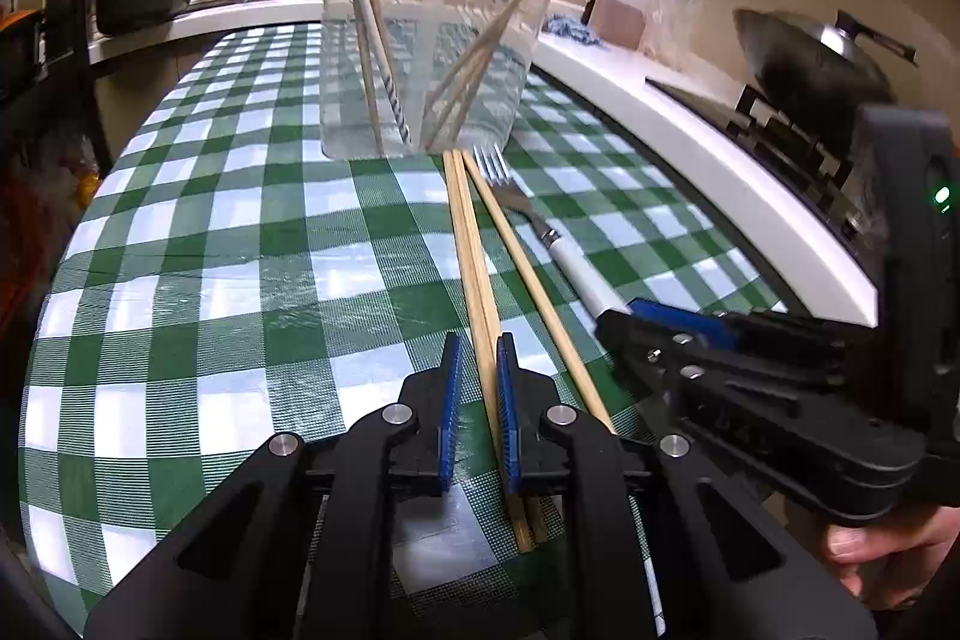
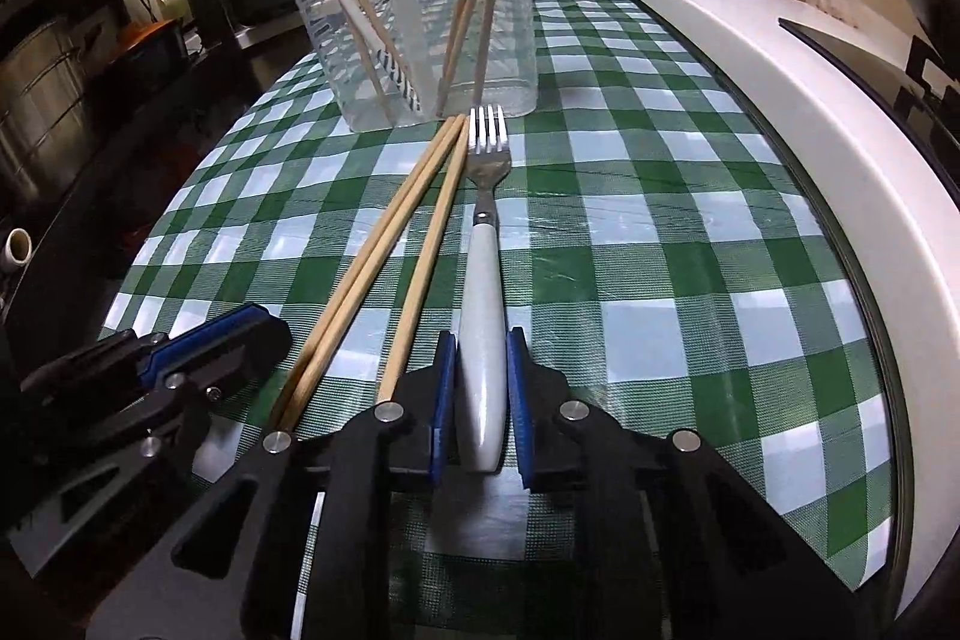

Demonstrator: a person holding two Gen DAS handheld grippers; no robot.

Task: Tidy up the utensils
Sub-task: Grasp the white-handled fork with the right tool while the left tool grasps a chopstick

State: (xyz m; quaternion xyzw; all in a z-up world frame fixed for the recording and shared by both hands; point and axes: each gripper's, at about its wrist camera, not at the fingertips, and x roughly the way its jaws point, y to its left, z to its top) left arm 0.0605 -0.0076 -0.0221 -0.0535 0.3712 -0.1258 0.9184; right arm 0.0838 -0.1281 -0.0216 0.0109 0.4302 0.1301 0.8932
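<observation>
Closing the left gripper (image 1: 480, 340) on the pair of chopsticks (image 1: 465, 232) near their butt ends, with the right pad pressing on the wood and only a sliver showing at the left pad, so judging this a grip rather than a loose straddle. Clamping the right gripper (image 2: 480, 337) on the white handle of the fork (image 2: 483, 280), both pads lying against the handle at its thick end. Working both hands side by side at the near edge of the table (image 1: 240, 280), the left one just beside the right.

Pointing each gripper along the long axis of its own utensil: chopsticks and fork both lying flat on the checked cloth, running away from the near edge toward the far edge, tips and tines ending just short of the clear container (image 1: 432, 40). Leaving a single chopstick (image 1: 528, 280) lying loose between the pair and the fork, gripped by neither hand.

Standing straight ahead of both grippers, toward the far edge, and already holding several chopsticks upright: the container. Judging the coming move as lifting each piece by its near end, swinging it from flat to upright, and lowering it tip-first over the rim, the two arms being about equally near.
</observation>
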